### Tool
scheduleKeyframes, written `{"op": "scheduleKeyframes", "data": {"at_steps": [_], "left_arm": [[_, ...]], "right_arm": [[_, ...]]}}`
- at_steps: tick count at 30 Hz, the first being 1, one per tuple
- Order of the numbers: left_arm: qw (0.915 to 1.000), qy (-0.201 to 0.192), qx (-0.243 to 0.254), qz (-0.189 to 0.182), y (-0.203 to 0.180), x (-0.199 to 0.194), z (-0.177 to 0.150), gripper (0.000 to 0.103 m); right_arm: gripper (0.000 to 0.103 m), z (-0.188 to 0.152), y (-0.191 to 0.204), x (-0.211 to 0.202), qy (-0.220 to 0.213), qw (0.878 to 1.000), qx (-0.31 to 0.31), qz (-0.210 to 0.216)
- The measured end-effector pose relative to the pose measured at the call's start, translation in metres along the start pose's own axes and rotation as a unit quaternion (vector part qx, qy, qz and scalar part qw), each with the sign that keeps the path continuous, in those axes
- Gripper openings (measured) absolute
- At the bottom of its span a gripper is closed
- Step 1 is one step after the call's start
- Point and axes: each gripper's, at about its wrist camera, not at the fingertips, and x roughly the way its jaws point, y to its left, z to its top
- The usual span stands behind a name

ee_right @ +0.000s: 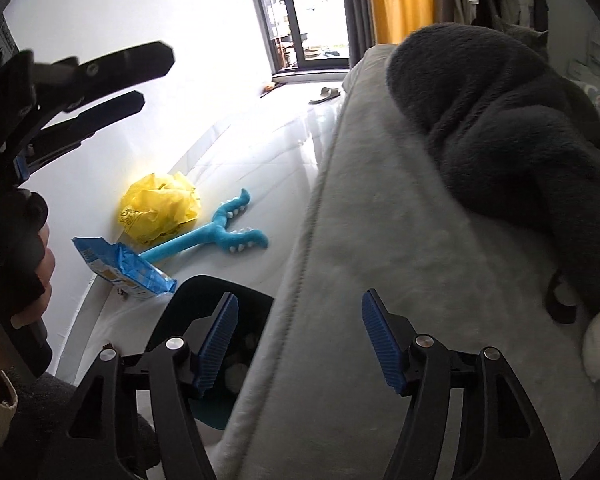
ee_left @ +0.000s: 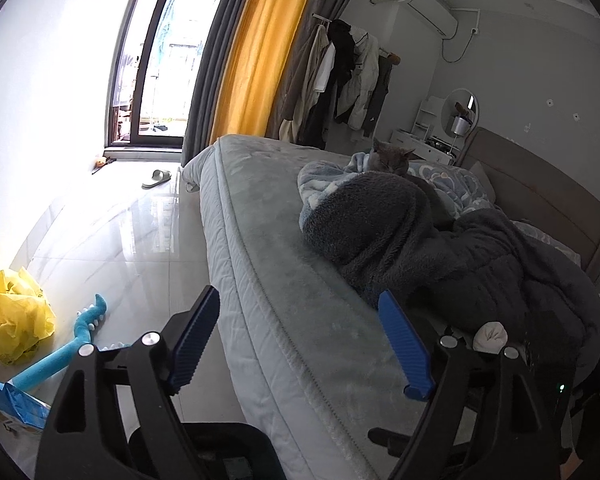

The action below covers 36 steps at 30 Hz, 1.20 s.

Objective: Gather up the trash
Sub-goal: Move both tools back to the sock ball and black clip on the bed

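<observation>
Right wrist view: one yellow bag, one blue packet, one bin; both tools spread, empty.

Crumpled yellow plastic bag, turquoise toy with white teeth, blue snack packet, grey cat, dark grey fleece blanket, yellow curtain, pale grey-green bedspread

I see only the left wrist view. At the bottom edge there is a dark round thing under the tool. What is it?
Observer: The right wrist view shows it is a black bin on the floor beside the bed, with pale crumpled pieces inside.
Operator: My view cuts off the blue packet. Is it in the bin?
Observer: No. The blue packet lies on the floor outside the bin, close to its rim, in front of the yellow bag.
</observation>
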Motion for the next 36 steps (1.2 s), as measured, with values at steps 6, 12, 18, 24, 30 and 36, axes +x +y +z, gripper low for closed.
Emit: {"op": "scheduleKeyframes", "data": {"at_steps": [6,12,18,24,30,36], "left_arm": [[0.9999,0.001,0.011,-0.007,-0.019,0.01,0.0,0.087],[0.9996,0.013,0.021,-0.015,-0.041,0.026,-0.006,0.088],[0.9981,0.028,0.046,-0.031,-0.069,0.044,-0.011,0.089],[0.9956,0.032,0.076,-0.045,-0.094,0.064,-0.016,0.089],[0.9931,0.048,0.081,-0.069,-0.114,0.089,-0.025,0.09],[0.987,0.075,0.099,-0.101,-0.148,0.113,-0.037,0.091]], "right_arm": [[0.069,-0.005,-0.051,-0.025,-0.027,0.998,0.026,-0.044],[0.071,-0.014,-0.103,-0.041,-0.044,0.994,0.051,-0.086],[0.073,-0.022,-0.143,-0.052,-0.064,0.988,0.09,-0.106],[0.076,-0.028,-0.173,-0.055,-0.074,0.981,0.119,-0.132],[0.077,-0.04,-0.205,-0.054,-0.062,0.976,0.134,-0.158],[0.078,-0.052,-0.232,-0.054,-0.053,0.973,0.159,-0.159]]}}
